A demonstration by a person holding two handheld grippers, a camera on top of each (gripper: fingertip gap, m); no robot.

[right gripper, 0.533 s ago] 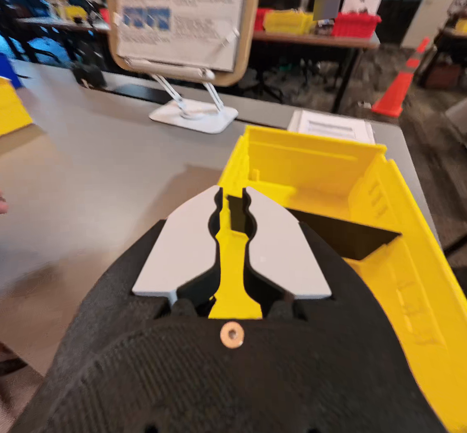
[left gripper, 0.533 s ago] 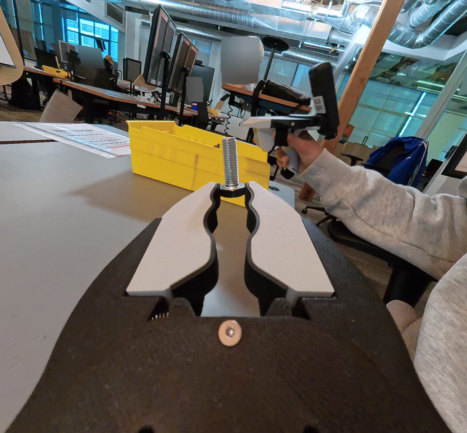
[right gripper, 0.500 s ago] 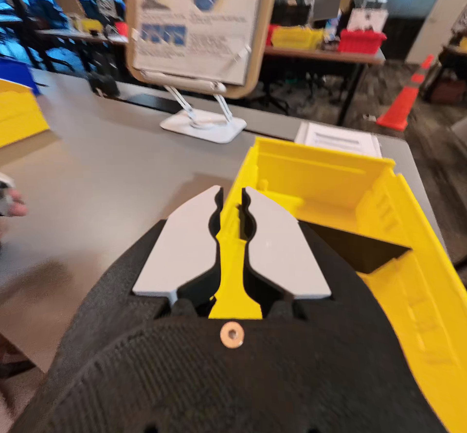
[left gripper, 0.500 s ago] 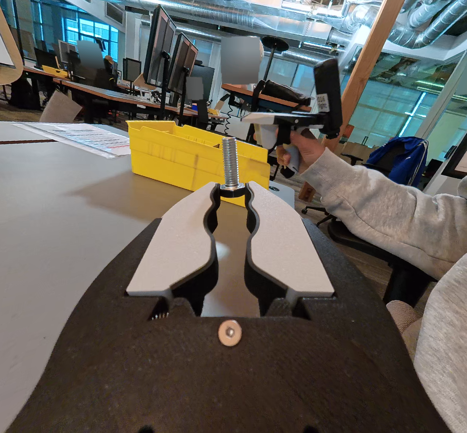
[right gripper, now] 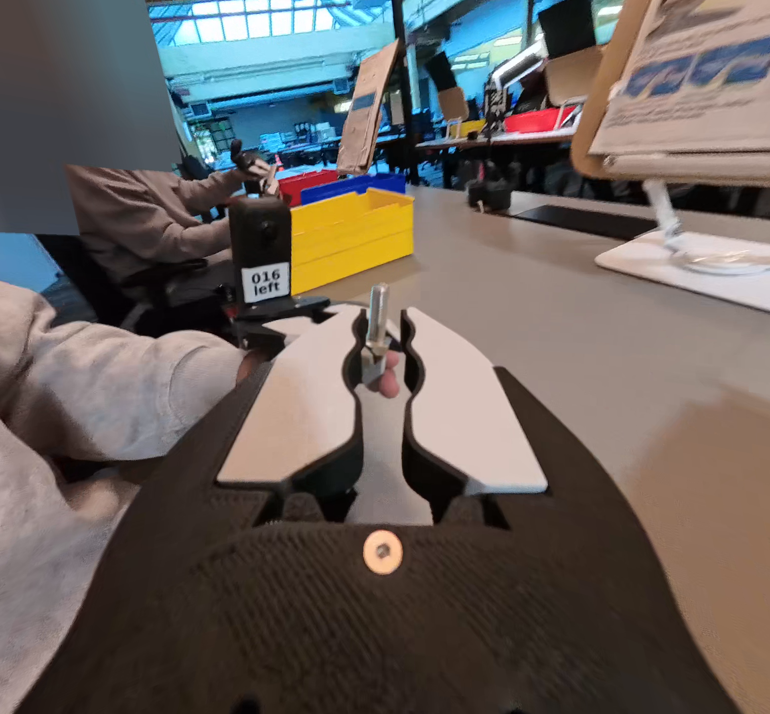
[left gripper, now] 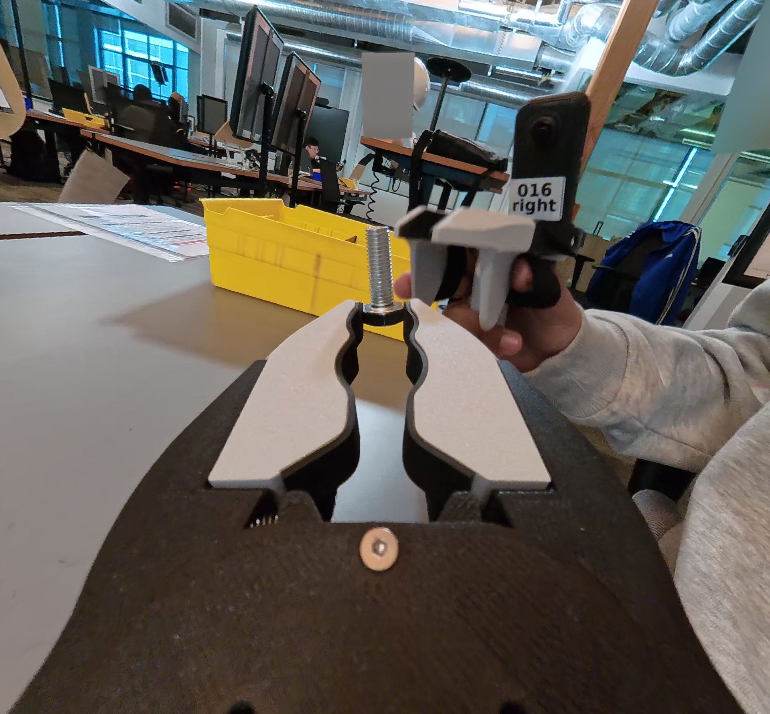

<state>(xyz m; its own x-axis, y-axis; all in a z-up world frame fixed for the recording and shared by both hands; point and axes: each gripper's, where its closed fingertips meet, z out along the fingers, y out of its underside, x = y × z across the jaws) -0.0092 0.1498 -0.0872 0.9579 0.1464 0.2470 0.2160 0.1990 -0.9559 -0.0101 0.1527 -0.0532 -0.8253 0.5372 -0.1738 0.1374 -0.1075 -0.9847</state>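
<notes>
Right gripper [left gripper: 421,227] is now swinging in from the yellow bin [left gripper: 291,260], arriving just right of the bolt [left gripper: 379,269].
Left gripper [left gripper: 381,314] is clamping the bolt's head at its tips, shank upright, long axis vertical; right fingers [right gripper: 450,394] are standing apart, empty, framing the shank, not yet closing.

We see a silver threaded bolt [left gripper: 379,267] standing upright, its dark head pinched at the tips of the left gripper [left gripper: 380,316]; the right gripper [right gripper: 380,329], parted, sits at its three o'clock
</notes>
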